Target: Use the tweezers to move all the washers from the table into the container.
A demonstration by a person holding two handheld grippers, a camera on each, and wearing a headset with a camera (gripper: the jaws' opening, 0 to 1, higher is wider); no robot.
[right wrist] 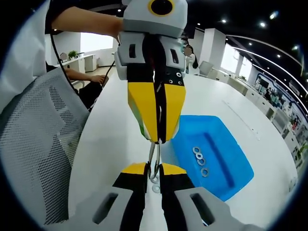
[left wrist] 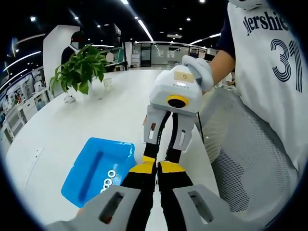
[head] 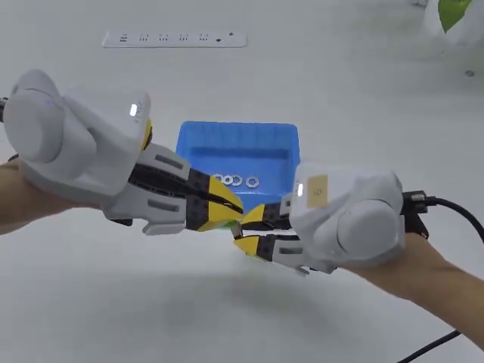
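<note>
4 washers point(right wrist: 200, 159) lie in a row inside the blue container point(right wrist: 233, 166). 1 more small washer point(right wrist: 156, 188) lies on the white tabletop point(head: 355, 98), just in front of the container.

The thin metal tweezers point(right wrist: 153, 161) hang right above that washer. They run from the tip of 1 tool to the tip of the other.

The right tool point(right wrist: 154, 171) has its jaws close on both sides of the tweezers and pinches them. The left tool point(right wrist: 158, 138) points at it from the other side. Its yellow jaws are pressed together, and the top of the tweezers sits at their tip. I cannot tell if they pinch it.

In the head view the 2 tools meet tip to tip at the near edge of the container.

A white power strip point(head: 174, 38) lies far back on the tabletop. A green plant point(left wrist: 81, 67) stands at the far end. A mesh chair point(right wrist: 41, 139) is beside the tabletop.
</note>
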